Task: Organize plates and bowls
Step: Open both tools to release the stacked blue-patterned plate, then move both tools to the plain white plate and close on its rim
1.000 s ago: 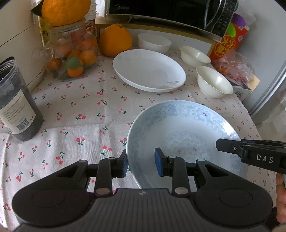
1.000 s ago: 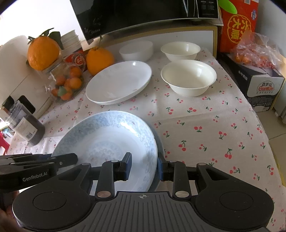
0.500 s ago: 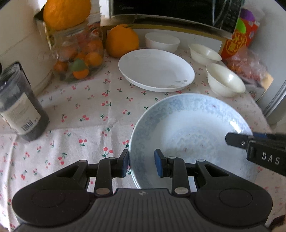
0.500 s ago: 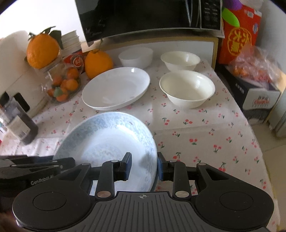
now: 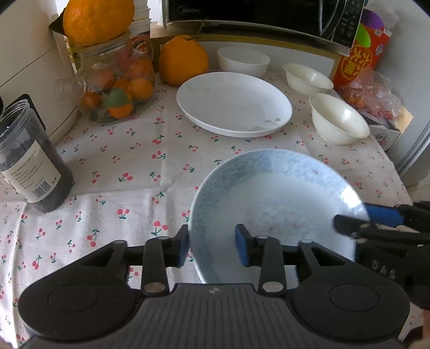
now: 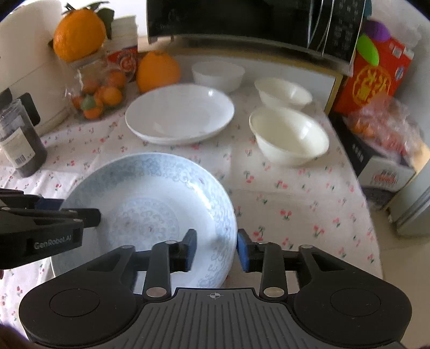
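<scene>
A blue-patterned plate (image 5: 274, 204) is held above the cherry-print tablecloth by both grippers. My left gripper (image 5: 212, 248) is shut on its left rim. My right gripper (image 6: 215, 248) is shut on its right rim; the plate also shows in the right wrist view (image 6: 150, 214). A white plate (image 5: 233, 103) lies further back, also in the right wrist view (image 6: 180, 114). Three white bowls stand behind and right of it: one at the back (image 5: 243, 60), a second (image 5: 307, 77), and the nearest one (image 5: 338, 118).
A glass jar of small oranges (image 5: 115, 83) with a large orange on top stands at the left, another orange (image 5: 182, 60) beside it. A dark canister (image 5: 29, 163) stands near left. A microwave (image 5: 255, 13) sits at the back. Boxes and a bag (image 6: 381, 128) crowd the right edge.
Both grippers have lifted the blue plate off the table and carried it slightly forward toward the white plate. The grips have not changed.
</scene>
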